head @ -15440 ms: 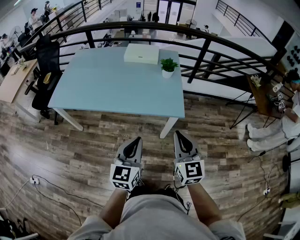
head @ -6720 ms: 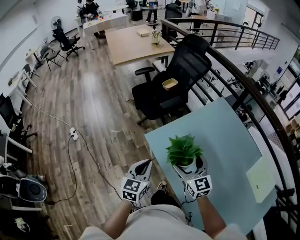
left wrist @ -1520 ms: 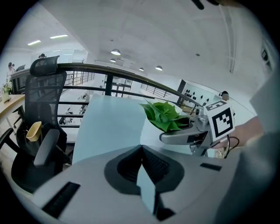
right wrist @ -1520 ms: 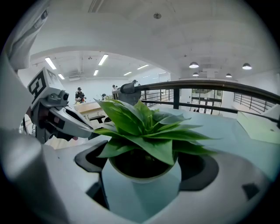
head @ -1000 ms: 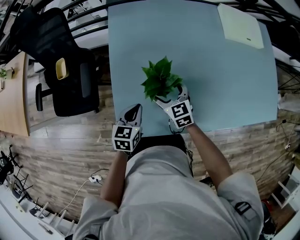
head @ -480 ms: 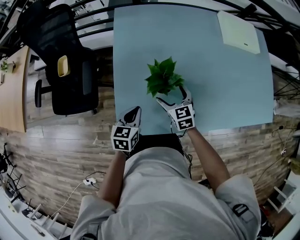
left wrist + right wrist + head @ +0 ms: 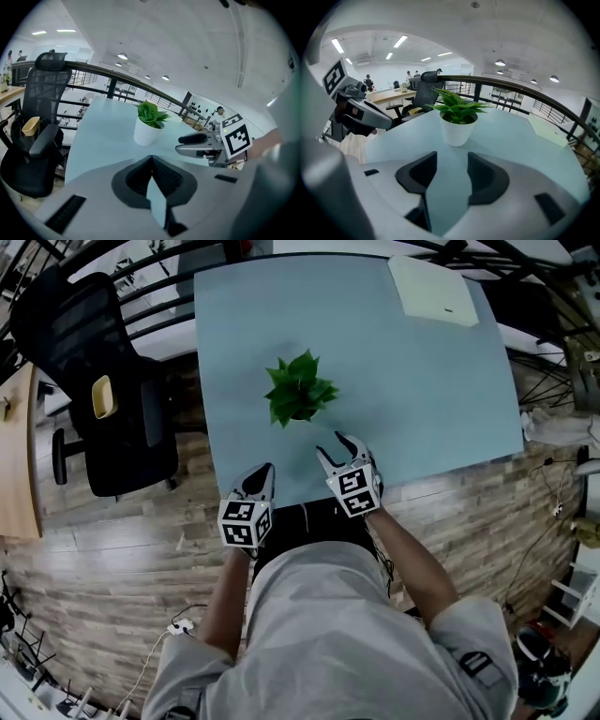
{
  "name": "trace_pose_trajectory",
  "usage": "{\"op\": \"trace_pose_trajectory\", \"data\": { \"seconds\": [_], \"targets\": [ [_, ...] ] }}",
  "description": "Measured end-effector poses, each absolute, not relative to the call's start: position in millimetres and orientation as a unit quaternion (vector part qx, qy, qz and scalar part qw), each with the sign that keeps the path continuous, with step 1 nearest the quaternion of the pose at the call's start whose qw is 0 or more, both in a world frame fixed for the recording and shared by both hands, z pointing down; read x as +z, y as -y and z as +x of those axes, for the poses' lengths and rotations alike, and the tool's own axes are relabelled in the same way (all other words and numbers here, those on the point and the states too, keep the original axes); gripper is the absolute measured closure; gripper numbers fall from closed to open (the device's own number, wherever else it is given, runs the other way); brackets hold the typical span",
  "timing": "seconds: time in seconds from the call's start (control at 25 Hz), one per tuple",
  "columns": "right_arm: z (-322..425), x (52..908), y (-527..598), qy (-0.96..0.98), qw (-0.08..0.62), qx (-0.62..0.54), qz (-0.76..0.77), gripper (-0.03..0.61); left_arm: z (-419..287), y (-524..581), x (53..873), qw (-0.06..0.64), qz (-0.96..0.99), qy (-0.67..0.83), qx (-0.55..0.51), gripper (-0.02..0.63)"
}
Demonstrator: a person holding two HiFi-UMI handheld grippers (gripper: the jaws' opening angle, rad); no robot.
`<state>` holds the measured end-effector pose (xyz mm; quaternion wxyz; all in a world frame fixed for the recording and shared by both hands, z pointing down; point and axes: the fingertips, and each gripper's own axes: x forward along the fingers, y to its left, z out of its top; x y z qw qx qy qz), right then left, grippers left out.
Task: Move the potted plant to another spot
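where wood floor [image 7: 112,568] spreads, the blue table [image 7: 412,381] holds the potted plant [image 7: 298,392].

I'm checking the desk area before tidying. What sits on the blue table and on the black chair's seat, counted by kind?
Potted plant: 1
White box: 1
Yellow bowl: 1
Total: 3

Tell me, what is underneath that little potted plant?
The potted plant stands straight on the pale blue table; no saucer or mat shows. The patch right under its white pot is covered, so I cannot see it.
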<state>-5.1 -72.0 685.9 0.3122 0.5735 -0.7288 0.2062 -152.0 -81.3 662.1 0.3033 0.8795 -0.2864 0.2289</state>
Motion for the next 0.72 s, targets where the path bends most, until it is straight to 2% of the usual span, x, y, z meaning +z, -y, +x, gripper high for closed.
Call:
{"op": "trace_pose_trajectory", "data": {
  "seconds": [0.12, 0.2, 0.48, 0.72],
  "targets": [
    [-1.9, 687.1, 50.0, 0.723, 0.319, 0.217, 0.573, 0.466, -145.4, 74.2, 660.5, 0.290, 0.886, 0.271, 0.239, 0.601],
    [-0.1, 689.3, 40.6, 0.728, 0.312, 0.232, 0.566, 0.574, -143.8, 70.9, 657.8, 0.289, 0.885, 0.276, 0.238, 0.601],
    [8.3, 672.9, 39.1, 0.762, 0.302, 0.218, 0.530, 0.575, -122.0, 63.1, 641.3, 0.282, 0.875, 0.317, 0.232, 0.601],
    [48.6, 653.2, 16.8, 0.769, 0.254, 0.218, 0.545, 0.575, -67.0, 29.6, 623.0, 0.285, 0.881, 0.316, 0.207, 0.601]
  ]
}}
